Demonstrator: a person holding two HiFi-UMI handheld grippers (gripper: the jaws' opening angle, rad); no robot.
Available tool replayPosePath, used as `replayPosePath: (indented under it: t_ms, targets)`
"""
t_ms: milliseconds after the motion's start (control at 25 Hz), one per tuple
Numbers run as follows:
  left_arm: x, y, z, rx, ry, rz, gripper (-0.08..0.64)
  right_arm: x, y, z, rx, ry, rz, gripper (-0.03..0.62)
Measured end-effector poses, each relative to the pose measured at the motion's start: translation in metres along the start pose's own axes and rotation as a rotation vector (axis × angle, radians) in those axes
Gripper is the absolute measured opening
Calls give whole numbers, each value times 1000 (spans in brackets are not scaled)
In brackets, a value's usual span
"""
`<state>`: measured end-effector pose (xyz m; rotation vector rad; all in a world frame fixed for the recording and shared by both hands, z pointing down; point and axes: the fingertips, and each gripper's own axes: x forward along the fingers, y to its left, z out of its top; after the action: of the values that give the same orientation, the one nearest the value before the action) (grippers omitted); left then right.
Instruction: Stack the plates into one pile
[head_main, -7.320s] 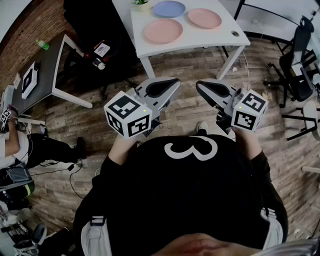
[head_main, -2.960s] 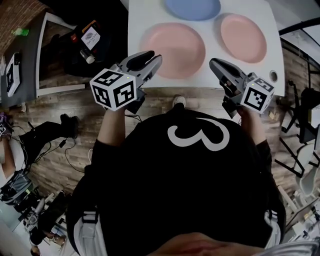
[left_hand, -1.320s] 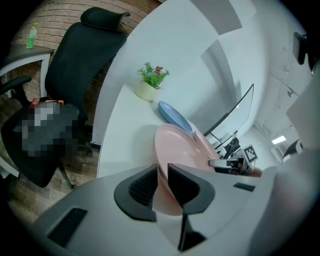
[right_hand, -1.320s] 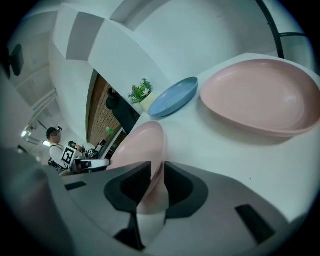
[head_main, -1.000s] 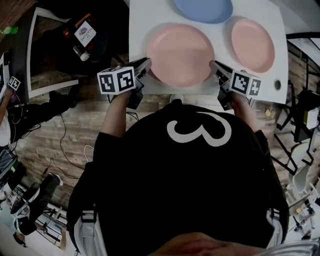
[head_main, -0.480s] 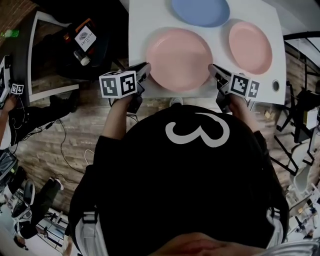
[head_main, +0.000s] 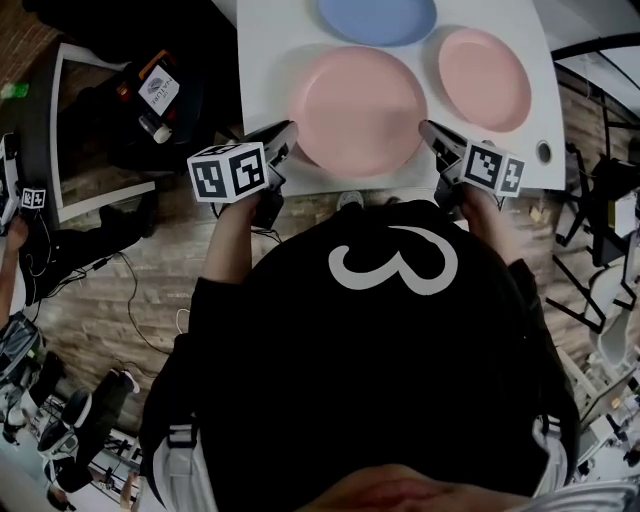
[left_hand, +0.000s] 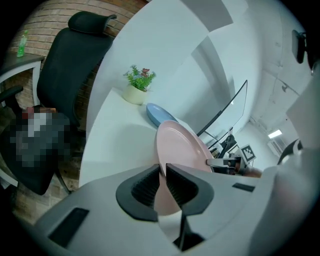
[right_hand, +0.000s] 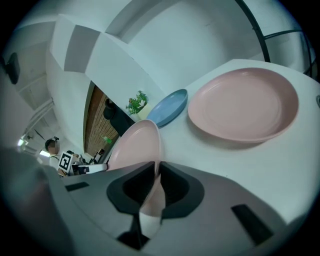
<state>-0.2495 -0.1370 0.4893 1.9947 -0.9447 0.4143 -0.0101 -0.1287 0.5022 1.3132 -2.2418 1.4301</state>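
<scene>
Pink and wide, the large plate (head_main: 358, 110) lies on the white table (head_main: 262, 60), near its front edge, and we take it from both sides. Our left gripper (head_main: 288, 132) has the plate's left rim between its jaws. They are closing, and the ribbed pads (left_hand: 145, 187) already lie against the thin edge. Our right gripper (head_main: 427, 130) does the same at the right rim: its jaws are closing, with the pink edge pinched between them. Behind the large plate lies a blue plate (head_main: 377, 20), and to its right a smaller pink plate (head_main: 484, 80). Both rest flat on the table just beside it. A small potted plant (left_hand: 138, 85) stands beyond the blue plate.
</scene>
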Motion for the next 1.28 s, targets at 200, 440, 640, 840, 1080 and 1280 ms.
replayPosePath:
  t_ms: [200,440,640,840,1080,1280]
  targets:
    - [6,-28,13,50,-12,-17,54,-22,-10,11,38,-57,-6,49]
    - [18,-50,20,65,-11,-26,52,-46,-19,21,35,-89,-10,49]
    - [34,-67,25,57,-5,-40,51,-63,-30,33,24,-110,-24,49]
    - [50,-87,37,79,-7,-42,49,-78,-47,44,43,-135,-21,49]
    - [67,-108,46,93,15,-24,48,-89,-65,58,70,-164,-12,49]
    - [79,-125,57,108,20,-24,48,-98,-80,71,88,-179,2,48]
